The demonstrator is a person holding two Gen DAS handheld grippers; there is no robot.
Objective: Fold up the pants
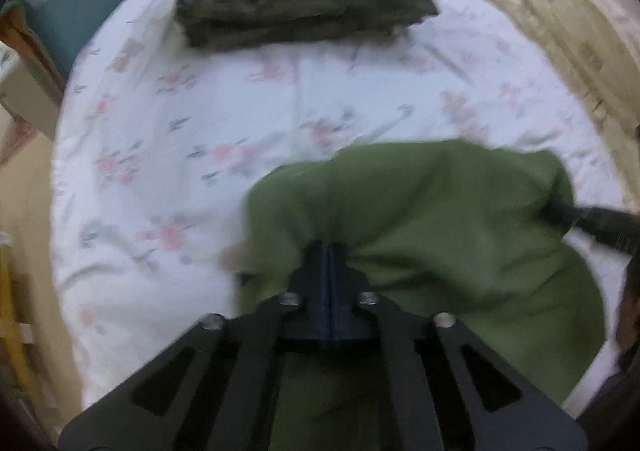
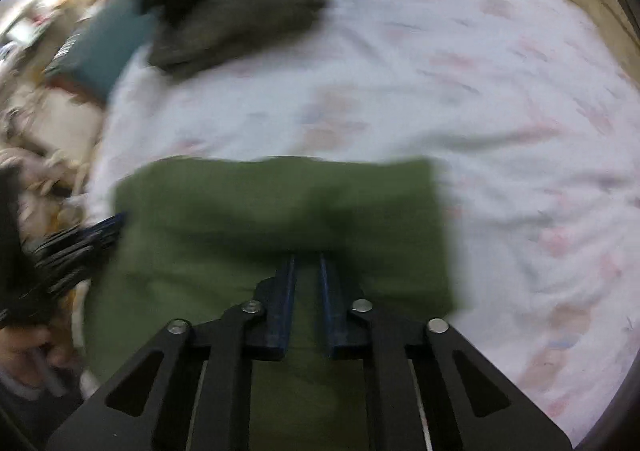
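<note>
1. Green pants (image 1: 420,219) lie lower centre on the floral bedsheet (image 1: 180,131).
2. Left gripper (image 1: 329,251): jaws closed, pinching the pants' fabric.
3. Right gripper (image 2: 308,263): jaws nearly closed, green fabric between them.
4. Dark folded clothes (image 1: 296,7) at top centre.

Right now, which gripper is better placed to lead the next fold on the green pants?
Left, probably. The left gripper is shut on a bunched ridge of the green pants. The right gripper shows a narrow gap with cloth between its fingers, so its hold looks less sure.

one green pants (image 1: 440,211), two grippers, one dark folded stack (image 1: 304,7)
</note>
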